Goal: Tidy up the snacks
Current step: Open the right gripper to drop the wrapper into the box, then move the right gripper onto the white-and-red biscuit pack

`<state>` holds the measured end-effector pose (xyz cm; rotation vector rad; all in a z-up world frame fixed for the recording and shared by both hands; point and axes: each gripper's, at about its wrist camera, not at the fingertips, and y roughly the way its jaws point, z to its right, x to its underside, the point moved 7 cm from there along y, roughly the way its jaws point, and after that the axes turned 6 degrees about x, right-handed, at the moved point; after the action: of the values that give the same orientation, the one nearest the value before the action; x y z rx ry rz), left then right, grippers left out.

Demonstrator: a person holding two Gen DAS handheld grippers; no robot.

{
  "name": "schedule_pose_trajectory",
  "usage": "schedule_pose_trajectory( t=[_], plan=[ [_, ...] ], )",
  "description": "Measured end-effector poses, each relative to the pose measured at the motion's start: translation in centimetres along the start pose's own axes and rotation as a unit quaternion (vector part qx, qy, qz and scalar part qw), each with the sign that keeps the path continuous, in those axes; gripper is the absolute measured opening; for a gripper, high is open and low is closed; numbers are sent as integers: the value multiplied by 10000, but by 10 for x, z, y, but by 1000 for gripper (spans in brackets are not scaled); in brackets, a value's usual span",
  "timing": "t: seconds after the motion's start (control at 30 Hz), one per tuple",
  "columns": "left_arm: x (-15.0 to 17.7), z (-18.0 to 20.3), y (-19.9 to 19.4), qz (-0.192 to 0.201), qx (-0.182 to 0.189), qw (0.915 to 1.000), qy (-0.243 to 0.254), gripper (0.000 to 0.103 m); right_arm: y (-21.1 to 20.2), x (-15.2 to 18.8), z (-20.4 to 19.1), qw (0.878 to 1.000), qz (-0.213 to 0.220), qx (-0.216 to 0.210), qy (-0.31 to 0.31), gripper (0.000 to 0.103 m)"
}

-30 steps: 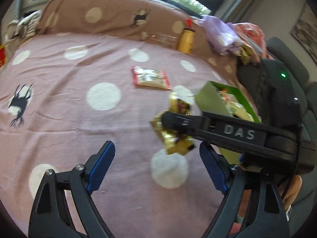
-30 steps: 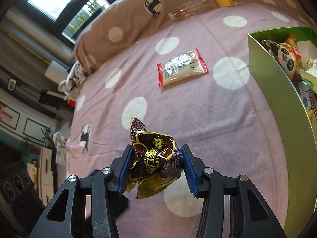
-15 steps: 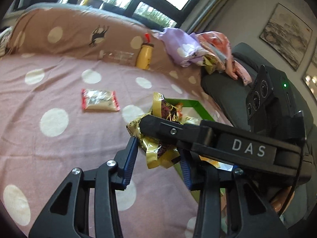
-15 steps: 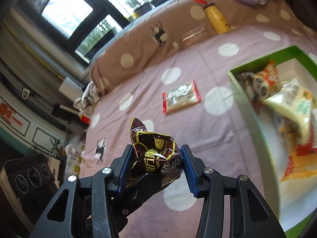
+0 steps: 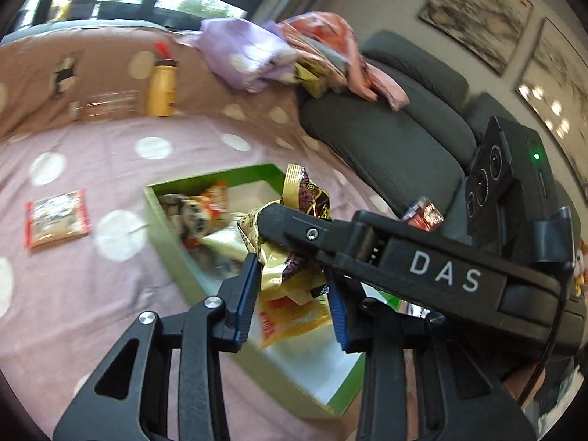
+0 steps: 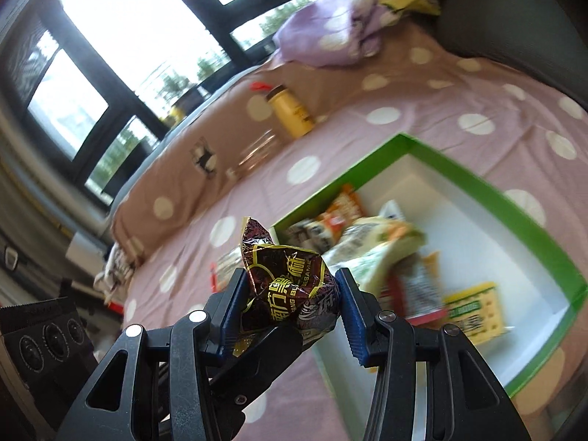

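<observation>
- Here, the bed point(image 5: 92, 294) with its pink dotted cover is the work surface; it spreads below and ahead of both grippers, soft enough that loose packets simply lie flat on it.
- The green box point(image 6: 488, 191) sits on the cover just ahead of and below the right gripper point(image 6: 290, 305), open side up, most likely so snacks can be dropped in from above; several packets already lie jumbled in it.
- The right gripper pinches a crumpled dark brown and gold snack bag point(image 6: 286, 279) between its blue pads, holding it in the air near the box's near corner.
- The left gripper point(image 5: 294, 294) comes in from the other side, its jaws closing on the same bag point(image 5: 290, 257); the pads look to touch its lower folds, probably to steady it.
- The bag stands roughly upright: its long axis runs up from the pads, its twisted sealed end pointing up and slightly away from the right gripper.
- One flat red-edged packet point(image 5: 57, 218) lies on the cover, well left of the left gripper, outside the box.
</observation>
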<state>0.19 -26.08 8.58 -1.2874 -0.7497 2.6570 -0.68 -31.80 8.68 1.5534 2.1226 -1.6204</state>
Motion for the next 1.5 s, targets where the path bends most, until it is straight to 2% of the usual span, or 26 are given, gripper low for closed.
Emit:
schedule_pose_trajectory(
  t=[0.1, 0.23, 0.4, 0.6, 0.67, 0.7, 0.77, 0.83, 0.87, 0.9, 0.97, 1.03, 1.13, 1.27, 1.37, 1.5],
  plan=[
    [-1, 12, 20, -213, 90, 9996, 140, 35, -4, -6, 21, 9994, 67, 165, 299, 50],
    [3, 21, 38, -442, 163, 9987, 175, 36, -6, -11, 49, 9961, 156, 617, 608, 50],
    [13, 21, 39, -617, 141, 9978, 179, 46, -4, -12, 72, 9906, 122, 1045, 874, 50],
    [19, -2, 14, -565, -652, 9960, 223, 55, -3, -13, 94, 9786, 157, 1788, 1002, 50],
    [21, -15, 2, -537, -940, 9940, 129, 58, 1, -11, 97, 9767, 18, 1918, 958, 50],
    [22, -24, -8, -497, -1105, 9926, 45, 63, 4, -9, 99, 9759, -105, 1949, 977, 51],
    [25, -36, -25, -372, -1302, 9907, -112, 70, 6, -8, 102, 9754, -178, 1937, 1033, 53],
    [30, -50, -44, -251, -1575, 9869, -240, 75, 3, -9, 99, 9763, -101, 1932, 971, 63],
    [32, -56, -51, -221, -1738, 9841, -277, 78, 0, -10, 96, 9771, -22, 1910, 932, 72],
    [34, -64, -61, -167, -1963, 9799, -327, 80, -3, -10, 92, 9781, 43, 1879, 894, 76],
    [40, -82, -80, -22, -2362, 9706, -463, 82, -8, -12, 80, 9812, 155, 1768, 755, 76],
    [44, -96, -94, 91, -2610, 9637, -560, 85, -9, -13, 68, 9839, 233, 1663, 610, 81],
    [52, -120, -112, 146, -2935, 9526, -786, 86, -8, -10, 33, 9912, 270, 1282, 165, 85],
    [60, -145, -140, 220, -3366, 9347, -1122, 89, 6, 4, -22, 9967, -25, 655, -472, 85],
    [63, -163, -159, 243, -3723, 9192, -1256, 91, 25, 16, -66, 9938, -305, 404, -990, 86],
    [67, -175, -171, 339, -3555, 9187, -1687, 91, 75, 33, -133, 9785, -945, 69, -1830, 86]
  ],
)
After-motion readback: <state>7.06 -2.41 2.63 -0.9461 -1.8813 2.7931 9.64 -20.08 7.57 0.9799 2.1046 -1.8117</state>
